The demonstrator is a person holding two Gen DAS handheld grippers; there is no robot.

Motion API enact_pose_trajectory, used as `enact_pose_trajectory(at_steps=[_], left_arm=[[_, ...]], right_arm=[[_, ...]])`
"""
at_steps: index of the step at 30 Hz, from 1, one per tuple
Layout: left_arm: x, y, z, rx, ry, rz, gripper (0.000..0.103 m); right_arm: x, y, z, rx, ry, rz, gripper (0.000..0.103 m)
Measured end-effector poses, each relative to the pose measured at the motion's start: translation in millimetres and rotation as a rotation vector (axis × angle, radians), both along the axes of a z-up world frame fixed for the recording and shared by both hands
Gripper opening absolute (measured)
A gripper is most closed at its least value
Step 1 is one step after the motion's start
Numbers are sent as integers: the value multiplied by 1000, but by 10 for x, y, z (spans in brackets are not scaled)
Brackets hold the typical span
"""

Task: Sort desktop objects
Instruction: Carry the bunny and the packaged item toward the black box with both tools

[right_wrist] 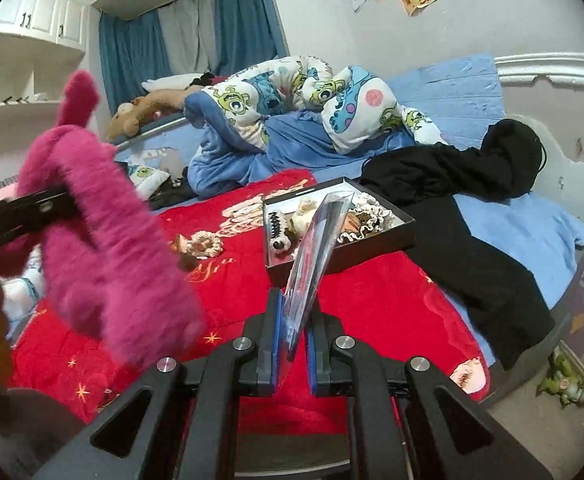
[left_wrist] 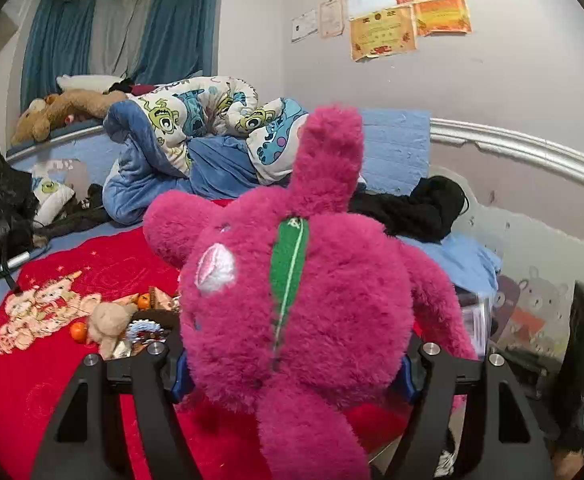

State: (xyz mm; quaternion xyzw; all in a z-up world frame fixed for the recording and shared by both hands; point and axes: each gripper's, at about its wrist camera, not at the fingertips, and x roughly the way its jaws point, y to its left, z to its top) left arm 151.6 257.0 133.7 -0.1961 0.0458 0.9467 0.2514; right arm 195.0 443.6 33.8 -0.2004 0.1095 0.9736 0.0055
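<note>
A magenta plush toy (left_wrist: pixel 312 300) with a green stitched stripe fills the left wrist view, lifted above the red blanket (left_wrist: pixel 51 392). My left gripper (left_wrist: pixel 294 376) is shut on its body, with the blue pads pressing into its sides. In the right wrist view the same plush toy (right_wrist: pixel 103 240) hangs at the left. My right gripper (right_wrist: pixel 292 336) is shut on a flat clear plastic package (right_wrist: pixel 316 248), which stands upright over a black box (right_wrist: pixel 372 248) of small items. A beige scrunchie (right_wrist: pixel 201 245) lies on the blanket to the left of the box.
A small beige plush bear (left_wrist: pixel 109 324) and two oranges (left_wrist: pixel 79 331) lie on the blanket. Black clothing (right_wrist: pixel 472 216) spreads over the bed's right side. A rumpled cartoon quilt (right_wrist: pixel 283 108) and a brown plush (right_wrist: pixel 139 116) sit at the back.
</note>
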Motion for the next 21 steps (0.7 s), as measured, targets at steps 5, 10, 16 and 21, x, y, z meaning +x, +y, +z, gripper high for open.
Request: enact_pose_trajectory(at_steps=[5, 10, 16, 21], left_arm=[[-295, 176, -51, 9, -38, 4, 76], [-446, 254, -112, 8, -32, 7, 76], [-587, 88, -200, 13, -42, 24, 76], [-691, -72, -237, 15, -55, 8, 76]], right_arm=[[-47, 103, 10, -59, -5, -4, 11], [-216, 43, 124, -18, -6, -27, 11], [-397, -137, 123, 60, -22, -38, 11], [-455, -284, 142, 70, -26, -52, 11]])
